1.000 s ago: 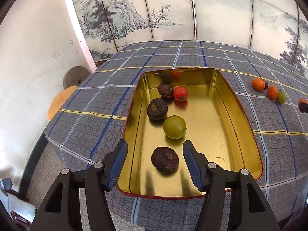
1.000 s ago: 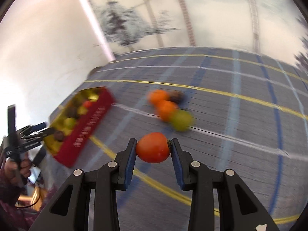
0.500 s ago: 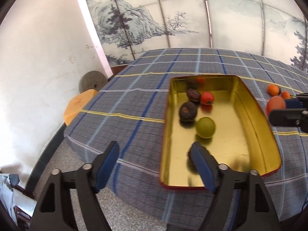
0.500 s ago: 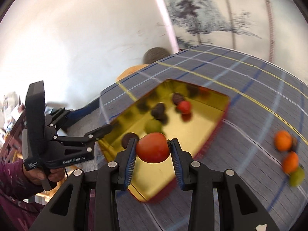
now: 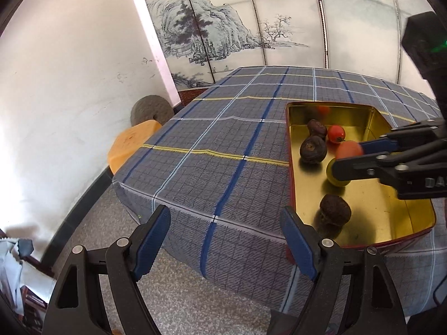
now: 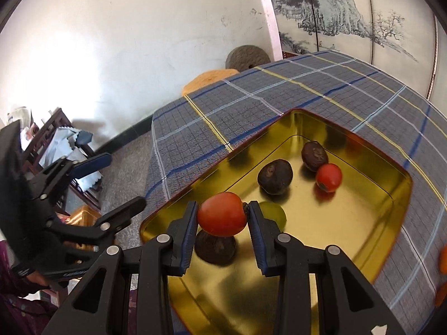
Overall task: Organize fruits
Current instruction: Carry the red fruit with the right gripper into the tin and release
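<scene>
The right hand-held gripper point(image 6: 222, 217) is clamped on a red tomato point(image 6: 222, 213), held above the gold tin tray point(image 6: 385, 240) on the desk point(image 5: 223, 145); it seems clear of the dark fruit point(image 6: 215, 247) beneath, though the view is tight. The left hand-held gripper point(image 5: 226, 237) stands wide apart, empty, off the desk's edge.

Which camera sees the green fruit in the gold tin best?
Neither shows it whole. The left wrist view shows more of the green fruit, though the right gripper crosses it. The right wrist view shows only a sliver behind a finger.
</scene>
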`<state>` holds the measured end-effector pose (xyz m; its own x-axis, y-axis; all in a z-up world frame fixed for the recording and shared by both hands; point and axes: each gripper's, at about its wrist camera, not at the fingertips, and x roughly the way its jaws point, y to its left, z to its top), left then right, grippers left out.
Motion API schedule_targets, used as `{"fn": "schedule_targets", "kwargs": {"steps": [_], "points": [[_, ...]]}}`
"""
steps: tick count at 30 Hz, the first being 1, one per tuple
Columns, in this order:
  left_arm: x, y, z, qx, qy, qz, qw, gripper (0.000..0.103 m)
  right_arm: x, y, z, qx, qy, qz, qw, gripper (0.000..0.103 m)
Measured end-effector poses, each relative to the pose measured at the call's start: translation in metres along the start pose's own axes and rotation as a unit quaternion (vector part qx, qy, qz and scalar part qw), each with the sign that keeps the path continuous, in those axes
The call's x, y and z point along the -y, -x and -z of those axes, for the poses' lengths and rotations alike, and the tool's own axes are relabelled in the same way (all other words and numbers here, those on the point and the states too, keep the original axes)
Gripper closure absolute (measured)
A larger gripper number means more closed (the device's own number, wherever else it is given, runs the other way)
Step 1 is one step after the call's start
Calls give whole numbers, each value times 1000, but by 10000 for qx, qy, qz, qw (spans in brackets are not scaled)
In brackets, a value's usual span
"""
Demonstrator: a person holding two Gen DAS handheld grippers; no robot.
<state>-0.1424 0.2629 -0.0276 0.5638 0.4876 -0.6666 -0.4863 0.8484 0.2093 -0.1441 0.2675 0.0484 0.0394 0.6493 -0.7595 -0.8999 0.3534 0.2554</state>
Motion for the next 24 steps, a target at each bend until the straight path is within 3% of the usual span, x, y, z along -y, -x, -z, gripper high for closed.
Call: {"fn": "schedule_targets", "kwargs": {"steps": [17, 24], "points": [[-4, -6, 11, -79, -89, -41, 9999, 20, -9, -24, -15, -200, 3, 217, 9996, 67], [-8, -7, 15, -134, -80, -75, 9998, 17, -16, -9, -18, 159, -78, 223, 9996, 48]]}}
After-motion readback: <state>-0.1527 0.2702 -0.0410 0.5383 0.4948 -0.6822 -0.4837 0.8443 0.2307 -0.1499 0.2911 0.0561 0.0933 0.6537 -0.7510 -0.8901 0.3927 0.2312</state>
